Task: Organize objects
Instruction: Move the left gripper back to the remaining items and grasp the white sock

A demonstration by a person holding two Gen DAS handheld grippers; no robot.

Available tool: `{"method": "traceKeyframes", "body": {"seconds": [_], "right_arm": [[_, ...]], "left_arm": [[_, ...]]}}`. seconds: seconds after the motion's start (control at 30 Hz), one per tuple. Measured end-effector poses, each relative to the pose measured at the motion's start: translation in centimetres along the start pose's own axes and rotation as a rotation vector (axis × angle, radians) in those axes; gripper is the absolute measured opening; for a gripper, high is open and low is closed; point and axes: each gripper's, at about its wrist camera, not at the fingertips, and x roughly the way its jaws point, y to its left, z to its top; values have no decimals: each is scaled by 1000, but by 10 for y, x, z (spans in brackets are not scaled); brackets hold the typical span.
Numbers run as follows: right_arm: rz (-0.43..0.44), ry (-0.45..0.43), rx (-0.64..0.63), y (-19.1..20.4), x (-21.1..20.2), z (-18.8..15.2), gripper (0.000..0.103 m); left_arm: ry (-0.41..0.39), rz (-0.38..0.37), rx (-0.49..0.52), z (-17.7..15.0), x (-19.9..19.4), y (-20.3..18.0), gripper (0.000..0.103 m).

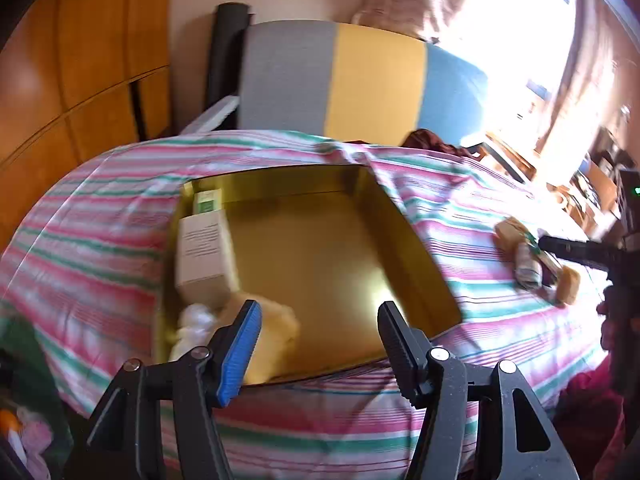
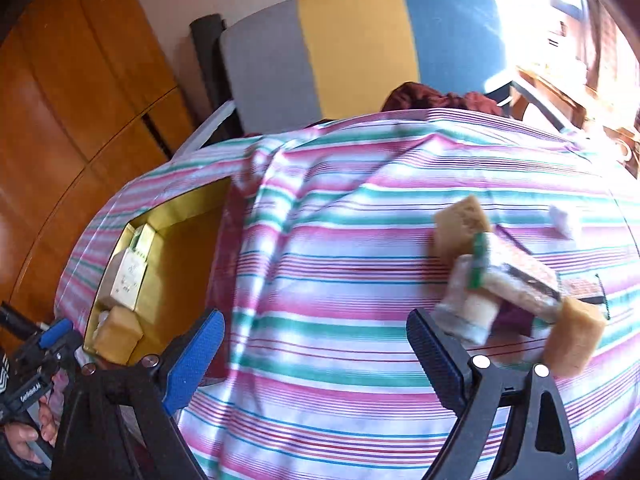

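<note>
A gold tray (image 1: 408, 236) lies on the striped cloth (image 1: 100, 216). Along its left side are a small green-labelled box (image 1: 206, 202), a beige carton (image 1: 204, 256), a white wad (image 1: 194, 324) and a yellow sponge (image 1: 272, 332). My left gripper (image 1: 320, 344) is open and empty over the tray's near edge. In the right wrist view the tray (image 2: 188, 216) is at the left. A pile of sponges and wrapped packets (image 2: 508, 280) lies on the cloth (image 2: 328, 280), just right of my open, empty right gripper (image 2: 316, 352). A white wad (image 2: 562, 216) lies beyond the pile.
A grey, yellow and blue chair back (image 1: 340, 80) stands behind the table. A wooden cabinet (image 1: 72, 60) is on the left. A maroon cloth (image 2: 436, 98) lies at the table's far edge. Bright window and curtain (image 1: 520, 40) are at the right.
</note>
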Motion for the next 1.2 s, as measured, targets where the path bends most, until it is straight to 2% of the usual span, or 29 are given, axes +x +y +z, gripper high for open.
{"method": "traceKeyframes", "body": {"seconds": [0.2,0.3,0.4,0.47,0.5,0.57,0.77,0.97,1.2], "right_arm": [[-140,-134,200,-94,-37,19,94],[-182,-193,296,-134,-45,19,94],[-166,-247,420,-169,-47,3,94],[-148,-232,509,-186,-46,-7,94],[-121,-254,545,-192,-49,-10,94],[-122,-276,580,-199,-54,-13,94],[-54,-239,619,-208,-46,-15,94],[-29,-226,592,-201,-41,-12,94],[-19,-217,584,-200,-38,-12,94]], "left_arm": [[6,-110,149,17,16,-73,64],[35,-167,219,22,32,-112,66],[65,-211,271,24,50,-148,66],[82,-239,304,25,62,-169,66],[94,-255,319,25,69,-179,66],[111,-286,332,27,82,-196,66],[151,-346,397,32,123,-247,64],[181,-359,442,37,156,-285,65],[231,-383,436,41,190,-315,66]]}}
